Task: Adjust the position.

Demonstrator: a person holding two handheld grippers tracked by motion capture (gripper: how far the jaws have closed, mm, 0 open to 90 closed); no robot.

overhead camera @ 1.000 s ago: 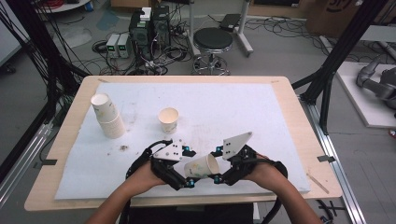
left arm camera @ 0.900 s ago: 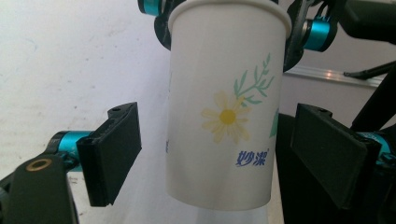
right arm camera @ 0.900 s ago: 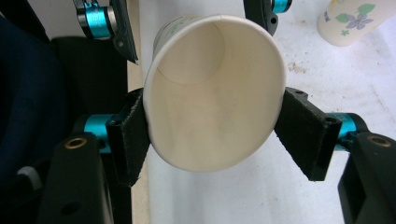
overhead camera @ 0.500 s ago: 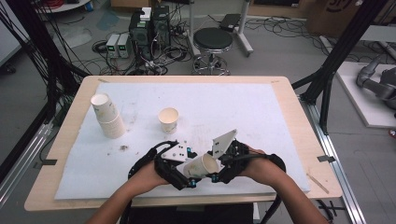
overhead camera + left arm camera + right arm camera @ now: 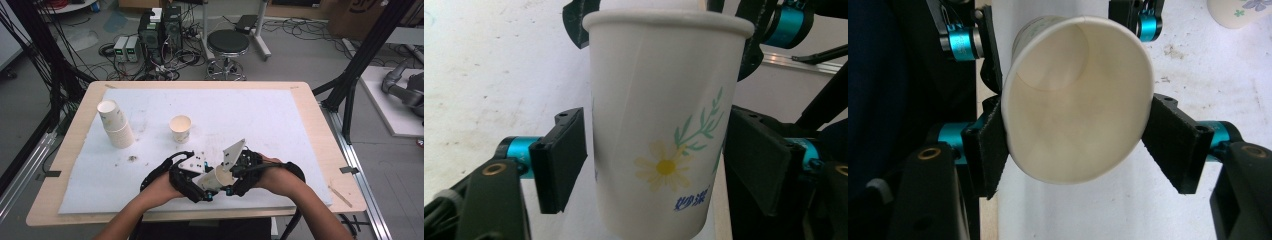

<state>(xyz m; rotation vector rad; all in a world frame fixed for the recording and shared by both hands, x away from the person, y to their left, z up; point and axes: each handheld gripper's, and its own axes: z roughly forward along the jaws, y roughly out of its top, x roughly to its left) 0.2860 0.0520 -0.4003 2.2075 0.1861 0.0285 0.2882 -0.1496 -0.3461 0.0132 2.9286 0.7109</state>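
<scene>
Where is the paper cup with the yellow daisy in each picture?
High view: the daisy cup lies low at centre, between the two grippers.
Left gripper view: it stands in the middle, printed side showing.
Right gripper view: it is central, mouth facing the camera.
Shared landmark: the white table cover.

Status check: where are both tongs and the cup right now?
Right tongs clamped on cup near its rim. Left tongs closing around the cup's body, pads not clearly pressing. Nothing in the way.

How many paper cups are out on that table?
4 that I can make out: two stacked at the table's left, one standing alone near the middle, and one held between both grippers at the front edge. More may be nested unseen.
</scene>
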